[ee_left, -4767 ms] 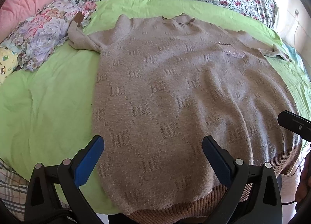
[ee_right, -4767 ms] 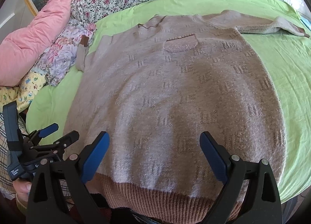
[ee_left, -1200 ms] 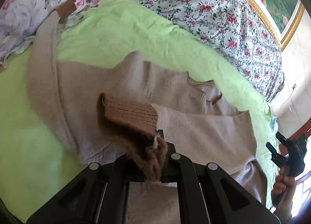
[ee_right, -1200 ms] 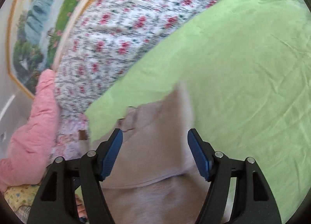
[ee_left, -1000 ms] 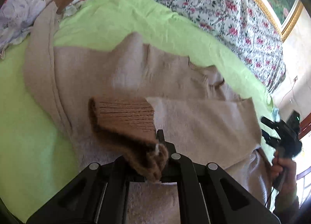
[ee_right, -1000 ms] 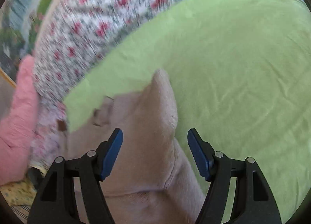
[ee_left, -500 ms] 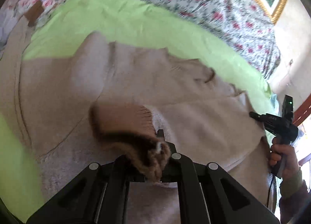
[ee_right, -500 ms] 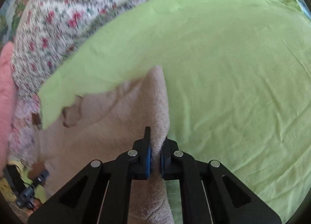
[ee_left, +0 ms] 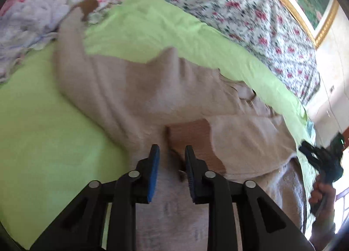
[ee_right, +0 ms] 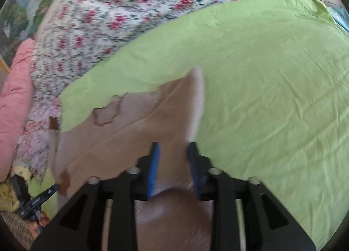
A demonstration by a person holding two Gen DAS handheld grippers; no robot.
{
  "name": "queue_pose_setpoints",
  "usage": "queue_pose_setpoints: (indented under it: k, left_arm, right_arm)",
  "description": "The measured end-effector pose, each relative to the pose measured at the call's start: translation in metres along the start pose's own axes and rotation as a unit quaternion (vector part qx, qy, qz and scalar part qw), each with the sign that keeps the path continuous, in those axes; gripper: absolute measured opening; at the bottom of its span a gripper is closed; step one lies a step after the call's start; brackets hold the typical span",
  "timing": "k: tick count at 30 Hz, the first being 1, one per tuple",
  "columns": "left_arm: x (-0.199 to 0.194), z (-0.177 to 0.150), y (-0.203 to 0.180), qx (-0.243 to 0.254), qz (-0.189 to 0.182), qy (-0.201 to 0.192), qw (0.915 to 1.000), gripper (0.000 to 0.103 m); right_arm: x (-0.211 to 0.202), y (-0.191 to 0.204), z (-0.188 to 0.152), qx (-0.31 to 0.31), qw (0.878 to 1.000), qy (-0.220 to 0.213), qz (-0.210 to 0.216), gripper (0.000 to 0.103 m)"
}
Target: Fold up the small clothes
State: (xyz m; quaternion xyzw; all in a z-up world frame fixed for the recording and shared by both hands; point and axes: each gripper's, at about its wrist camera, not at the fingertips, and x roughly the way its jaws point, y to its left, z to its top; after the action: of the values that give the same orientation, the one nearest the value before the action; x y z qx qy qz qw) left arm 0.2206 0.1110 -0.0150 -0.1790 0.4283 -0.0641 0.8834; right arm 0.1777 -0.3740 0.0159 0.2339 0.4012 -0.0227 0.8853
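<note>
A beige knit sweater point(ee_left: 135, 89) lies on the green sheet point(ee_left: 43, 133), its lower half folded up toward the collar. Its brown ribbed hem point(ee_left: 189, 135) rests on the chest just ahead of my left gripper point(ee_left: 170, 152), whose jaws stand slightly apart with the hem released between them. In the right wrist view the sweater point(ee_right: 135, 124) lies with its shoulder edge point(ee_right: 196, 98) against the green sheet point(ee_right: 272, 98). My right gripper point(ee_right: 172, 150) is partly open over that folded edge. One sleeve point(ee_left: 69, 39) stretches toward the far left.
A floral quilt point(ee_left: 218, 2) runs along the far side of the bed. A pile of flowered clothes point(ee_left: 28, 17) lies at far left, with a pink pillow point(ee_right: 13, 102) beside it. The other hand-held gripper shows at each view's edge point(ee_left: 322, 159).
Both grippers were shut on the sweater half a second ago. Both have opened a little and let go, and the hem has dropped flat onto the chest.
</note>
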Motion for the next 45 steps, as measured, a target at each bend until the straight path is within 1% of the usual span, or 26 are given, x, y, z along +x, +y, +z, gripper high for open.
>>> queue_pose_setpoints:
  k: [1, 3, 5, 7, 9, 12, 15, 16, 19, 22, 23, 24, 25, 26, 28, 30, 33, 34, 37, 40, 42, 45]
  left_arm:
    - [-0.003, 0.004, 0.005, -0.005, 0.008, -0.003, 1.0, 0.033]
    - [-0.007, 0.013, 0.014, -0.014, 0.023, -0.011, 0.9996, 0.04]
    - [-0.012, 0.026, 0.026, -0.028, 0.046, -0.024, 0.9983, 0.057]
    - [-0.014, 0.041, 0.04, -0.045, 0.071, -0.037, 0.9958, 0.067]
    - [-0.012, 0.063, 0.058, -0.066, 0.097, -0.045, 0.9921, 0.067]
    - [-0.003, 0.099, 0.081, -0.086, 0.122, -0.05, 0.9876, 0.068]
    - [0.013, 0.132, 0.097, -0.087, 0.155, -0.052, 0.9827, 0.075]
    - [0.022, 0.143, 0.102, -0.086, 0.164, -0.047, 0.9815, 0.077]
    - [0.05, 0.169, 0.116, -0.084, 0.191, -0.024, 0.9777, 0.077]
    - [0.071, 0.18, 0.131, -0.095, 0.211, -0.006, 0.9728, 0.077]
    - [0.075, 0.182, 0.137, -0.099, 0.218, -0.006, 0.9709, 0.073]
    - [0.079, 0.182, 0.139, -0.102, 0.218, -0.009, 0.9706, 0.063]
    - [0.081, 0.182, 0.142, -0.104, 0.207, -0.009, 0.9726, 0.033]
    - [0.081, 0.181, 0.144, -0.106, 0.196, -0.008, 0.9748, 0.023]
    - [0.073, 0.178, 0.138, -0.094, 0.183, -0.028, 0.9782, 0.016]
    - [0.061, 0.174, 0.125, -0.076, 0.172, -0.044, 0.9812, 0.014]
    - [0.033, 0.164, 0.089, -0.046, 0.124, -0.075, 0.9884, 0.014]
    - [0.023, 0.159, 0.072, -0.031, 0.109, -0.086, 0.9898, 0.014]
    - [0.007, 0.143, 0.026, 0.008, 0.067, -0.102, 0.9925, 0.014]
    - [-0.002, 0.117, -0.03, 0.045, 0.013, -0.107, 0.9932, 0.014]
    - [-0.003, 0.102, -0.062, 0.065, -0.017, -0.102, 0.9926, 0.014]
    - [0.007, 0.073, -0.109, 0.099, -0.047, -0.083, 0.9905, 0.014]
  right_arm:
    - [-0.002, 0.006, -0.006, -0.002, 1.0, 0.005, 0.017, 0.041]
    - [-0.004, 0.018, -0.017, -0.01, 0.999, 0.015, 0.031, 0.042]
    - [-0.007, 0.027, -0.026, -0.017, 0.999, 0.019, 0.043, 0.042]
    - [-0.009, 0.035, -0.036, -0.026, 0.998, 0.031, 0.057, 0.042]
    - [-0.009, 0.042, -0.044, -0.034, 0.997, 0.041, 0.063, 0.042]
    - [-0.009, 0.049, -0.055, -0.047, 0.995, 0.052, 0.065, 0.042]
    - [-0.005, 0.054, -0.065, -0.045, 0.994, 0.066, 0.077, 0.042]
    - [-0.003, 0.055, -0.068, -0.043, 0.993, 0.072, 0.081, 0.042]
    - [0.004, 0.06, -0.072, -0.042, 0.992, 0.083, 0.091, 0.042]
    - [0.008, 0.064, -0.074, -0.041, 0.991, 0.087, 0.097, 0.042]
    - [0.009, 0.066, -0.074, -0.042, 0.99, 0.089, 0.098, 0.042]
    - [0.011, 0.066, -0.075, -0.042, 0.99, 0.09, 0.098, 0.042]
    - [0.012, 0.067, -0.075, -0.042, 0.99, 0.091, 0.097, 0.042]
    - [0.013, 0.067, -0.076, -0.042, 0.99, 0.092, 0.096, 0.042]
    - [0.014, 0.066, -0.077, -0.041, 0.99, 0.092, 0.095, 0.042]
    - [0.013, 0.066, -0.078, -0.041, 0.991, 0.092, 0.093, 0.042]
    - [0.011, 0.066, -0.08, -0.039, 0.991, 0.088, 0.094, 0.042]
    - [0.01, 0.066, -0.081, -0.036, 0.991, 0.086, 0.095, 0.042]
    - [0.004, 0.064, -0.082, -0.023, 0.992, 0.078, 0.098, 0.042]
    - [-0.006, 0.06, -0.084, -0.01, 0.992, 0.07, 0.102, 0.042]
    - [-0.013, 0.058, -0.087, -0.007, 0.993, 0.063, 0.101, 0.042]
    - [-0.023, 0.05, -0.089, 0.003, 0.994, 0.055, 0.098, 0.042]
